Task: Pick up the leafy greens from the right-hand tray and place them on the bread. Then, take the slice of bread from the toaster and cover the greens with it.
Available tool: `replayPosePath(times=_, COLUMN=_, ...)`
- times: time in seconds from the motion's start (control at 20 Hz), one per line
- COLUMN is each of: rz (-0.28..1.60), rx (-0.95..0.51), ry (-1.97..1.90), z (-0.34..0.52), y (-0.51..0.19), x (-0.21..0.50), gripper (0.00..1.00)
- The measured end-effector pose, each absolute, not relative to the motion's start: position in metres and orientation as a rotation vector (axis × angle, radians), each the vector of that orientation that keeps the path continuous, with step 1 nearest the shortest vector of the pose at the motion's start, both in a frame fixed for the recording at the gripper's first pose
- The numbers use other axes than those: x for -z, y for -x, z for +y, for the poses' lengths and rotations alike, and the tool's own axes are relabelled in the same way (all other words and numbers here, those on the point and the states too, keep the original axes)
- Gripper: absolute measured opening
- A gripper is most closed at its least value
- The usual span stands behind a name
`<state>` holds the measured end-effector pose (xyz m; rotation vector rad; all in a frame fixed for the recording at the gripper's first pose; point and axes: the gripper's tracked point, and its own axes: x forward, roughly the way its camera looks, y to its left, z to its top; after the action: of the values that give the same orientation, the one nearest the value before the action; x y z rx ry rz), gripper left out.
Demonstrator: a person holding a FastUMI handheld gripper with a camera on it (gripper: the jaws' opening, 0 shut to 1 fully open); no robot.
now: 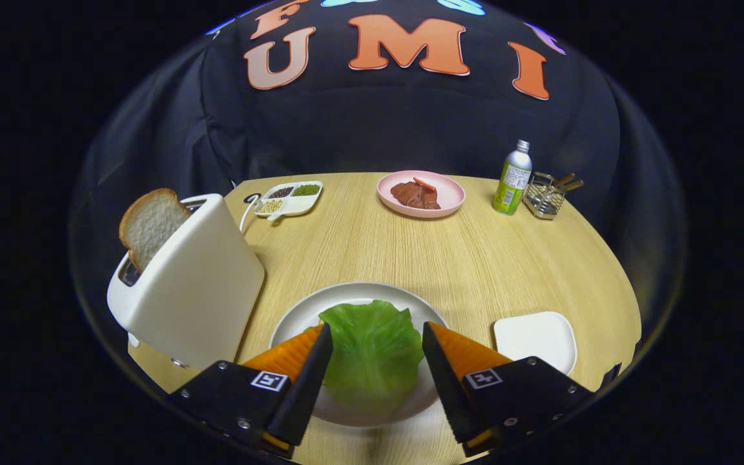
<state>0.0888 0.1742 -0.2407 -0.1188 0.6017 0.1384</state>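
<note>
Green lettuce leaf (372, 355) lies on the round white plate (294, 320), between the fingers of the gripper (377, 336), which stand apart without touching it. Left of the fingers, a bread slice (151, 225) sticks up from the white toaster (194, 284). Just right sits a small white tray (535, 339). Far beyond is a pink plate (420, 194).

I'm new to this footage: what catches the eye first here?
The green leaf lies on the round white plate, between the open fingers of the gripper. Beside the plate, the white toaster holds a slice of bread standing up out of its slot. Beyond them sits a pink plate.
</note>
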Motion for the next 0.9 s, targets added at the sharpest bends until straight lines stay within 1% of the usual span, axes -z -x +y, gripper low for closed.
replayPosePath(times=0.15, rz=0.564, rx=-0.145, ry=0.127, z=0.189, y=-0.087, x=0.210, gripper=0.93)
replayPosePath(times=0.2, rz=0.551, rx=-0.152, ry=0.128, z=0.196, y=-0.086, x=0.200, gripper=0.98)
replayPosePath(times=0.5, rz=0.482, rx=-0.202, ry=0.115, z=0.249, y=-0.080, x=0.149, gripper=0.98)
replayPosePath(times=0.9, rz=0.446, rx=-0.296, ry=0.118, z=0.324, y=-0.074, x=0.125, gripper=0.98)
